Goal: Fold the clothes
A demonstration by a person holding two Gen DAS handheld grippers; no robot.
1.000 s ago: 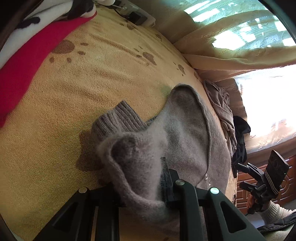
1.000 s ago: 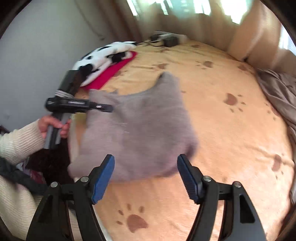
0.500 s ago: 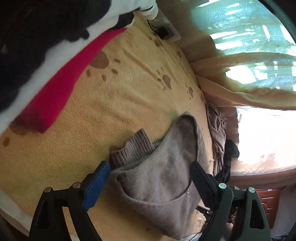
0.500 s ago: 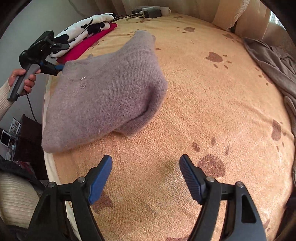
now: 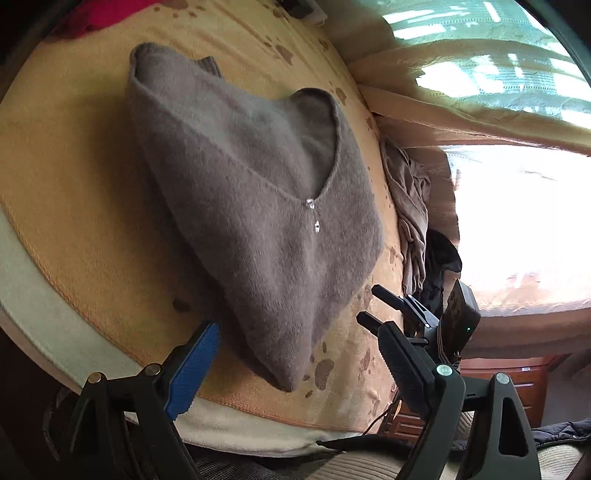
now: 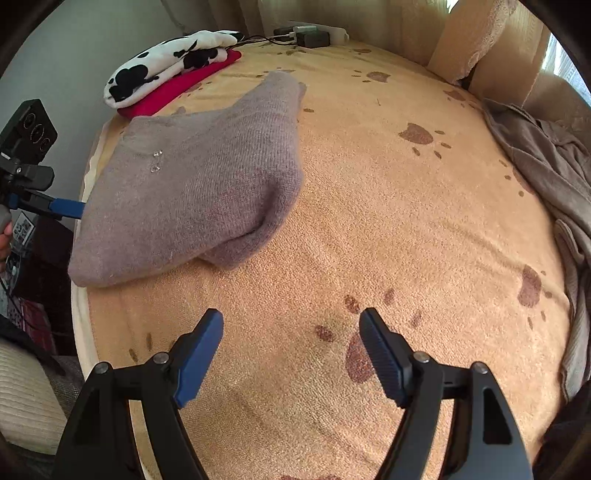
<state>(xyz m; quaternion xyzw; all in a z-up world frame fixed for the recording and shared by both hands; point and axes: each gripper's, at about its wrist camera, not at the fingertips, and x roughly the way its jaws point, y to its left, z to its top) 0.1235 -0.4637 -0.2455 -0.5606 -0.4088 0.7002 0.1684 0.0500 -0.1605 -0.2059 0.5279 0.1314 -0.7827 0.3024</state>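
A grey-brown knit V-neck sweater (image 5: 258, 206) with two clear gems at the neck lies folded on the tan paw-print bedspread (image 5: 74, 206). My left gripper (image 5: 297, 328) hangs open at the bed's near edge. The sweater's near corner shows between its fingers, and neither pad touches it. In the right wrist view the same sweater (image 6: 192, 192) lies at the left, with the left gripper's blue finger (image 6: 66, 208) just off its edge. My right gripper (image 6: 291, 314) is open over bare bedspread (image 6: 388, 221), apart from the sweater, with nothing between its fingers.
Folded red and black-spotted white clothes (image 6: 173, 66) lie at the far left corner, with a power strip (image 6: 310, 35) behind them. A taupe garment heap (image 6: 546, 173) lines the right side. Curtains (image 5: 461, 92) hang along the far edge. A wooden cabinet (image 5: 509, 376) stands beyond the bed.
My left gripper let go of the sweater, opened wide and drew back toward the bed's edge. The sweater now lies flat. My right gripper sank a little over the bedspread.
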